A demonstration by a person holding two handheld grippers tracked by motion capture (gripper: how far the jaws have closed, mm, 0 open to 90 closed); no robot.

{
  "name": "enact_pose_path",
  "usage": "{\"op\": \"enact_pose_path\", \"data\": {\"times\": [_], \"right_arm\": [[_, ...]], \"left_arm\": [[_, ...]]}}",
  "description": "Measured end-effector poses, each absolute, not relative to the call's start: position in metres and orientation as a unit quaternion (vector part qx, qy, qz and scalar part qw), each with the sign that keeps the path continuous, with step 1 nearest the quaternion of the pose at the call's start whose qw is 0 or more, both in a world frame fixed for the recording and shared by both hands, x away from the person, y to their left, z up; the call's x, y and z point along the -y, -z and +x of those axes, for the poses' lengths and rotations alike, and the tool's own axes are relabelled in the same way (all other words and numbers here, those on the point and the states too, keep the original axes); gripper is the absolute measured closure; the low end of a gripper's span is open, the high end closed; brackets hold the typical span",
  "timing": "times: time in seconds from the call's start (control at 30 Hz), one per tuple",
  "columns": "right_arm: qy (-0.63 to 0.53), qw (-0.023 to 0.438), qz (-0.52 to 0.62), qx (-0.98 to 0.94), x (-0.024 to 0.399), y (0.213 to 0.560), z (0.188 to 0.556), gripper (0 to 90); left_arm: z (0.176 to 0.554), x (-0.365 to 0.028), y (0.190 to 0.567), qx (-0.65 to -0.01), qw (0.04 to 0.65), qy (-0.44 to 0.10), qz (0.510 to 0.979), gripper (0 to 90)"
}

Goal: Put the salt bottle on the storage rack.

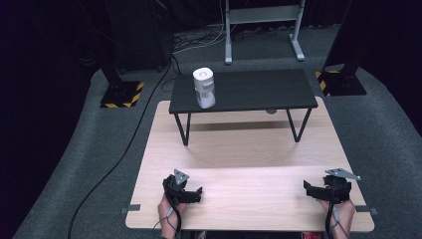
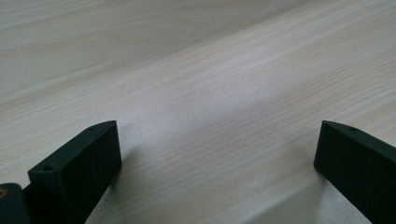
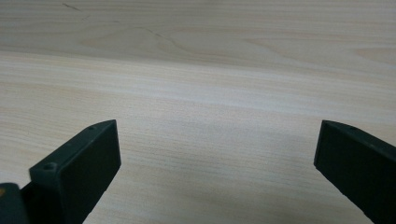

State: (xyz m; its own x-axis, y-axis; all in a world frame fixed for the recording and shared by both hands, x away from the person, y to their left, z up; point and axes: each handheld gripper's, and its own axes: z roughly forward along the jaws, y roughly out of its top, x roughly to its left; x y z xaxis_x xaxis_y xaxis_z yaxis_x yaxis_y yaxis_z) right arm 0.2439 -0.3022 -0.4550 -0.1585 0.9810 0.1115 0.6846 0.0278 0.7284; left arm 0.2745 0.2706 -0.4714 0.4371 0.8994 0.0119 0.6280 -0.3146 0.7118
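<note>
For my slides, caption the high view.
Both grippers, left and right, open on wooden table; white container on black shelf.

Forearms [image 1: 169, 226] cut off at bottom edge; white object [image 1: 204, 88] details unclear.

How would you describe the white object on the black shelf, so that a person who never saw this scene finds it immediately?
Start at the light wooden table. At its far end stands a low black shelf on thin legs. Near the shelf's left end is a small white upright cylinder-shaped device with a round top; it is the single object on the shelf and the only white one.
</note>
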Motion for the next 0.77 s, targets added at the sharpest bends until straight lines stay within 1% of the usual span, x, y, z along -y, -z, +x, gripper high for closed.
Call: {"op": "enact_pose_path", "data": {"times": [0.33,0.77], "right_arm": [[-0.336,0.210,0.612,-0.685,0.3011,0.4654,0.2480,0.0],[-0.338,0.212,0.606,-0.688,0.2999,0.4601,0.2474,0.0]], "left_arm": [[0.2748,-0.2708,0.4713,-0.487,0.324,-0.209,0.784,0.2],[0.2746,-0.2704,0.4714,-0.488,0.324,-0.209,0.783,0.2]]}}
